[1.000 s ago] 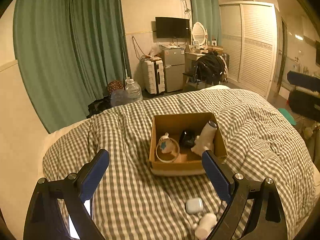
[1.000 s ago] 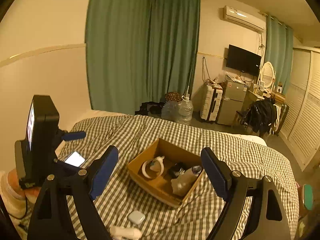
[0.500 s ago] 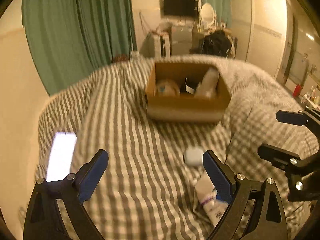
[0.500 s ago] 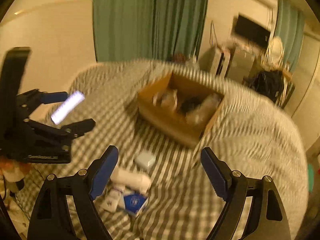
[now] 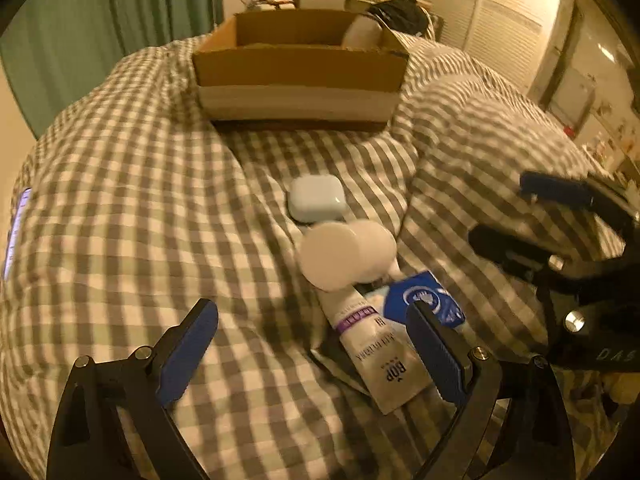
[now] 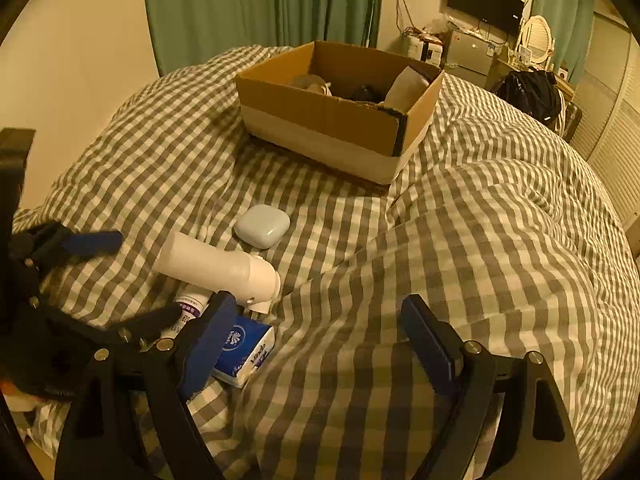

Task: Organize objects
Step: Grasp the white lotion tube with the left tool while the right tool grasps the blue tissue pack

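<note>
A cardboard box [image 5: 298, 65] [image 6: 328, 120] with several items inside sits on the checked bed cover. In front of it lie a pale blue earbud case [image 5: 316, 203] [image 6: 262, 226], a white bottle [image 5: 346, 254] [image 6: 216, 262] on its side, a white tube with a purple band [image 5: 376, 354] [image 6: 191, 304] and a blue tissue pack [image 5: 426, 300] [image 6: 244, 350]. My left gripper [image 5: 314, 354] is open and empty, low over the cover, just short of the bottle and tube. My right gripper [image 6: 316, 340] is open and empty, to the right of the tissue pack.
A lit phone [image 5: 16, 232] lies at the left edge of the bed. Each gripper shows in the other's view, the right gripper [image 5: 560, 224] and the left gripper [image 6: 60, 280]. Green curtains [image 6: 260, 4], a wardrobe and furniture stand beyond the bed.
Both grippers have dropped down and forward toward the loose items on the cover. The box now sits higher and farther in both views. Both stay open.
</note>
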Motion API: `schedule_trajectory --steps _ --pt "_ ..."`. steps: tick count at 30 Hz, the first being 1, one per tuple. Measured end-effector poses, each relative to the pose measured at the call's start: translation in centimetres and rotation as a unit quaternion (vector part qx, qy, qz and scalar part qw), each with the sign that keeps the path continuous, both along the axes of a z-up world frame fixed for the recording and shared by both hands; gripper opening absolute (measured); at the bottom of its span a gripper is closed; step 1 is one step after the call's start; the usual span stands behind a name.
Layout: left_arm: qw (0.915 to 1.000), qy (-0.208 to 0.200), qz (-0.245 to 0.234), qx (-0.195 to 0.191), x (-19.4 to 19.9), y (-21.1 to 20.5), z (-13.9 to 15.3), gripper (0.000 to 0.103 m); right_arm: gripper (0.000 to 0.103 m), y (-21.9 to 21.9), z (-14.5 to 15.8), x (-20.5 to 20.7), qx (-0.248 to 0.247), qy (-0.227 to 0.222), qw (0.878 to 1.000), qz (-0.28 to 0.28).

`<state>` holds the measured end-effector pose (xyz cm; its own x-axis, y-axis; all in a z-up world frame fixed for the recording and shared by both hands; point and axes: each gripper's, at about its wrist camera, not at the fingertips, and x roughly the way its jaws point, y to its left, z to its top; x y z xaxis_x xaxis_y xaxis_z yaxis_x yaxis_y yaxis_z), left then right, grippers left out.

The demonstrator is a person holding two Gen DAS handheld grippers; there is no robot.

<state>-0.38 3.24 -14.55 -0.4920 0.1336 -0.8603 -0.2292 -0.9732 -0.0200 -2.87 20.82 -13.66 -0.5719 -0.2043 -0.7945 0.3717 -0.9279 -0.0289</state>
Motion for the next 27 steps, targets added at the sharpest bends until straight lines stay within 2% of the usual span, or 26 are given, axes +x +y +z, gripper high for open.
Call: schedule_trajectory --steps 2,3,4,5,6,8,13,18,22,27 --pt "0.9997 -0.018 -0.014 0.002 -0.1 0.4 -1.0 0.081 0.085 0.0 0.0 0.0 0.001 0.004 1.000 -0.003" --pt "0.9993 -0.028 -0.021 0.009 -0.1 0.6 -1.5 0.076 0.085 0.0 0.0 0.1 0.001 0.005 1.000 -0.005" --pt "0.9989 -0.036 -0.026 0.017 -0.2 0.6 -1.9 0.064 0.085 0.1 0.0 0.1 0.002 0.006 1.000 -0.007" --pt "0.9980 -0.043 -0.033 0.032 -0.2 0.6 -2.1 0.047 0.085 0.0 -0.1 0.1 0.003 0.007 1.000 -0.008" --pt "0.9971 -0.048 -0.037 0.045 -0.2 0.5 -2.1 0.038 0.085 0.0 -0.1 0.1 0.005 0.008 1.000 -0.009" --pt "0.9973 -0.046 -0.032 0.046 -0.2 0.2 -2.0 0.028 0.085 -0.2 0.0 0.3 0.012 0.012 1.000 -0.010" --pt "0.9982 -0.028 -0.018 0.050 0.3 -1.2 -0.4 0.017 0.085 -1.0 0.0 0.6 0.027 0.014 1.000 0.001" --pt "0.9991 0.000 -0.015 0.039 1.5 -3.0 1.6 0.017 0.085 -2.1 -0.1 1.2 0.029 -0.001 0.999 0.028" --pt "0.9998 0.006 -0.007 0.020 2.4 -4.2 1.5 0.017 0.085 -3.7 -0.7 1.7 0.040 -0.017 0.998 0.054" --pt "0.9997 0.016 0.002 0.021 3.1 -5.6 1.9 0.017 0.085 -6.0 -2.6 1.9 0.055 -0.059 0.993 0.090"
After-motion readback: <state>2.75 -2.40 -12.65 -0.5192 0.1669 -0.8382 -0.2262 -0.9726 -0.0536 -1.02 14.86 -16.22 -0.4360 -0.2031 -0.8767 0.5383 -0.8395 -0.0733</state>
